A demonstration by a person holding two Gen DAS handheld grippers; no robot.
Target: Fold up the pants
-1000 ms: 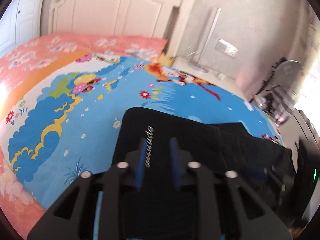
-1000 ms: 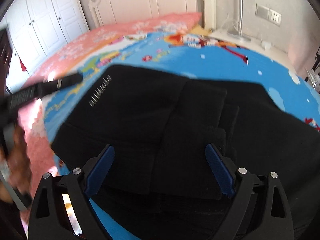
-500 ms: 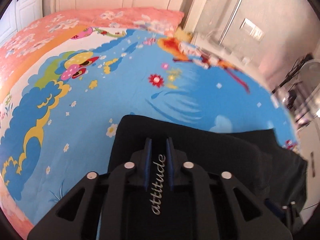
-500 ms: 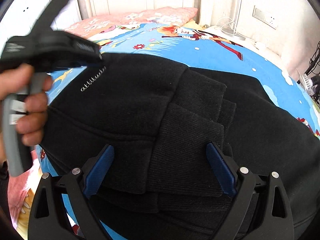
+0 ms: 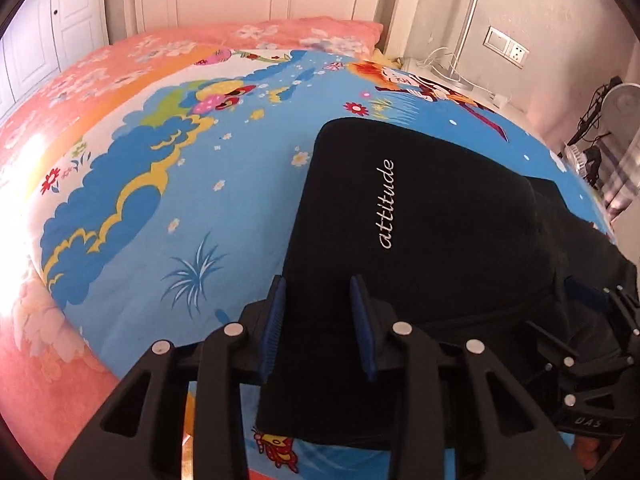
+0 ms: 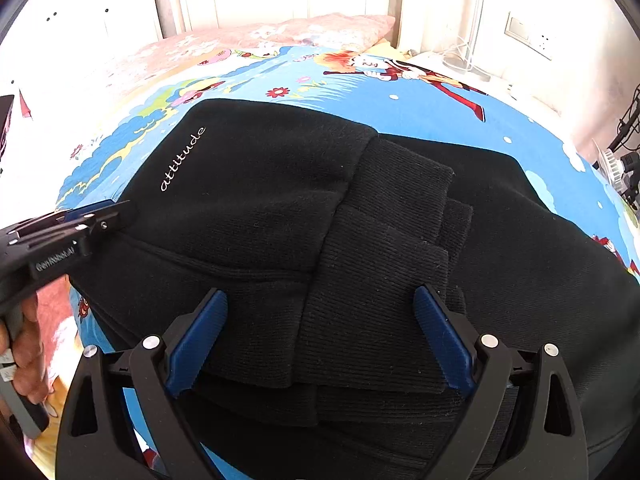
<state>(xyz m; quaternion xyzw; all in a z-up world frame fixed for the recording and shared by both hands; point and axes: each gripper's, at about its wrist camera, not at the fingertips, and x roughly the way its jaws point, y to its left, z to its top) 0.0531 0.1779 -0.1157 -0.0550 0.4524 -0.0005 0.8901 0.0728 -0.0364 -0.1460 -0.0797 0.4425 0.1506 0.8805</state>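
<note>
The left claw (image 5: 318,320) is letting go: its jaws are opening, and the near edge of the folded pants (image 5: 420,220) is lying between the blue pads, no longer pinched as far as the left view is showing. The right claw (image 6: 320,340) is standing wide open over the ribbed cuffs (image 6: 384,248), gripping nothing.

The pants are lying on the bed (image 5: 200,208), on its blue cartoon cover, already doubled over so that the panel with the white "attitude" lettering (image 5: 386,204) is facing up. The cuffs are stacked on the layer beneath, and more black cloth is spreading out to the right.

To release well, I'd judge the left claw is needing to finish opening before it draws back. Any drag while a pad is catching the fleece is going to pull that top layer askew (and this cloth looks thick and grippy). Backing straight out along the fingers, staying low, looks like the safe way.

From the right wrist, the left claw (image 6: 100,216) is showing at the left edge of the pants, its tips touching or just over the fold's corner, with a hand (image 6: 24,340) on its grip below. The cuffs are sitting squarely between the right claw's pads but under them, apparently apart from them. Whether those pads are brushing the cloth, I cannot tell.
</note>
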